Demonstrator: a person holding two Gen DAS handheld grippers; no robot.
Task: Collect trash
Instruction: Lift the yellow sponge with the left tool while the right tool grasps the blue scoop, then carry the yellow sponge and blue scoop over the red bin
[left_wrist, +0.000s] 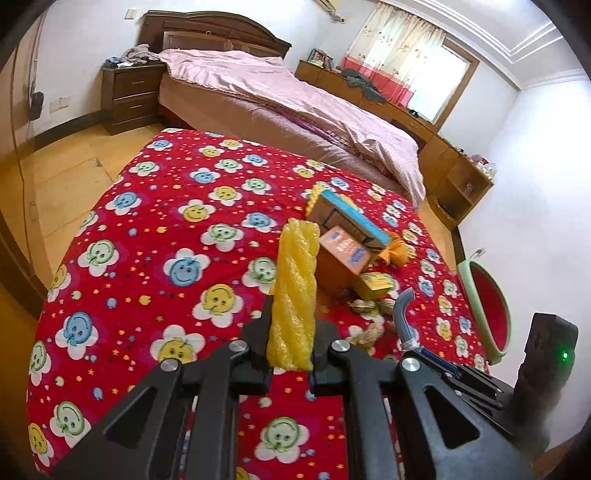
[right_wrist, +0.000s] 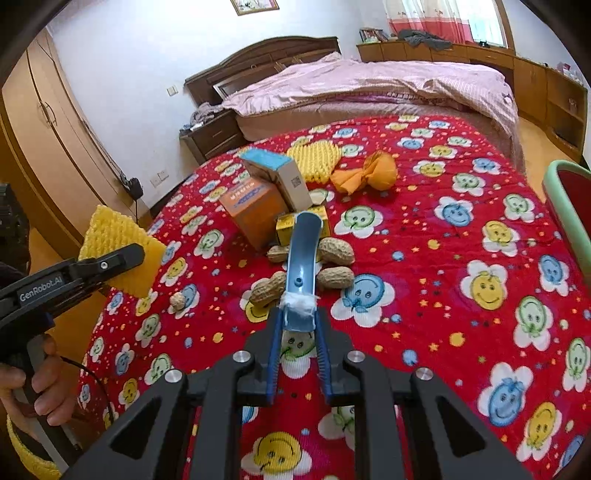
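Note:
My left gripper (left_wrist: 291, 334) is shut on a yellow foam net piece (left_wrist: 295, 288) that stands upright above the red smiley cloth (left_wrist: 147, 221). In the right wrist view the same gripper (right_wrist: 125, 258) holds it at the left. My right gripper (right_wrist: 298, 323) is shut on the base of a curved blue plastic strip (right_wrist: 301, 254). Beyond it lie several peanuts (right_wrist: 336, 251), a small yellow box (right_wrist: 282, 227), an orange box (right_wrist: 255, 210), a blue-topped carton (right_wrist: 280, 170), another foam net (right_wrist: 314, 158) and an orange wrapper (right_wrist: 373, 171).
A green-rimmed red bin (right_wrist: 569, 221) stands past the table's right edge. Behind the table is a bed with a pink cover (right_wrist: 369, 85), with a nightstand (right_wrist: 210, 136) and wardrobe (right_wrist: 48, 140) at left. A person's hand (right_wrist: 37, 387) grips the left handle.

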